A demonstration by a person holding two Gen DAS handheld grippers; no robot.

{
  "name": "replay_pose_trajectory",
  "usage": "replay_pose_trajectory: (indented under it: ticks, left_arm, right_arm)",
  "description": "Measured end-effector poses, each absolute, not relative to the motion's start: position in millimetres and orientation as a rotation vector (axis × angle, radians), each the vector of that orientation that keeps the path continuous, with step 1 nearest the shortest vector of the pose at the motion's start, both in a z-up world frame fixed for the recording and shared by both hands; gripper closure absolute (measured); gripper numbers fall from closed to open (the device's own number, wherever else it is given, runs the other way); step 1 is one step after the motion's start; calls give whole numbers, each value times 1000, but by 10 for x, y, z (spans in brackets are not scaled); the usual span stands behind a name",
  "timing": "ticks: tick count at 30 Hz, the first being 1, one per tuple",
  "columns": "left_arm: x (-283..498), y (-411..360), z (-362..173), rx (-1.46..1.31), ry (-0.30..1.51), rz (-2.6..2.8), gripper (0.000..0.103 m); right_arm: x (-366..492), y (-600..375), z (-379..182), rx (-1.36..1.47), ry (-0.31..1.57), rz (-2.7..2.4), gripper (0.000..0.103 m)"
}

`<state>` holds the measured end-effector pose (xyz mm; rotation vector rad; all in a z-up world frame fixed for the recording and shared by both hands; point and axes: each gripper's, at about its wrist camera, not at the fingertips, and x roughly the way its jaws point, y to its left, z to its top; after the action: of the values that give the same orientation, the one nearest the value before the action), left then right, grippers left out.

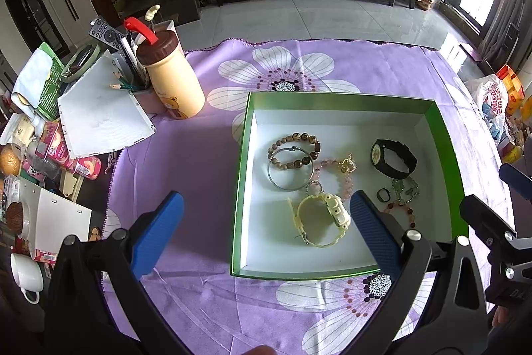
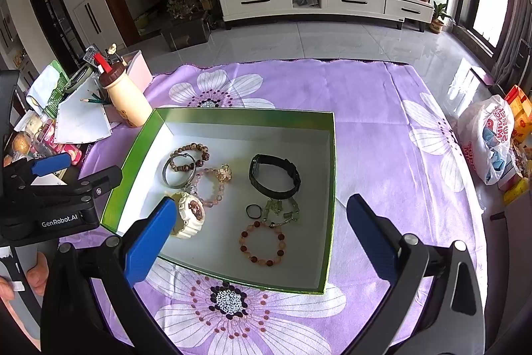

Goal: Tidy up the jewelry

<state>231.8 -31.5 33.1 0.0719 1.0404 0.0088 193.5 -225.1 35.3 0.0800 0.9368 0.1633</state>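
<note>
Purple floral cloth (image 2: 365, 108) covered the table, bearing a green box (image 2: 327, 188) of jewelry. Left gripper (image 1: 266, 218) and right gripper (image 2: 261, 222) hovered at six o'clock, fingers spread wide, holding nothing; cream watch (image 1: 327, 215) lay inside.

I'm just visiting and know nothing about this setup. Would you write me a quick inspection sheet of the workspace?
Surface: purple floral cloth, smooth.
Job's things: green box holding cream watch, black watch, metal bangle, several bead bracelets, small black ring.
Clutter: bear bottle, papers, snacks, white mug at left; plastic bag at right.
Grippers: left tongs and right tongs both open, empty, above the box.
Cables: nothing seen on the table.
Surroundings: living room, TV cabinet, potted plants.
</note>
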Motion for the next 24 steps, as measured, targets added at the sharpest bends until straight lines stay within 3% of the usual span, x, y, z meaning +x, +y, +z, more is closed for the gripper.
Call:
replay_pose_trajectory:
  ticks: [24]
  left_arm:
    - [2333, -311, 339, 72, 1042, 14, 2]
  right_arm:
    - [1946, -2274, 355, 79, 935, 160, 1]
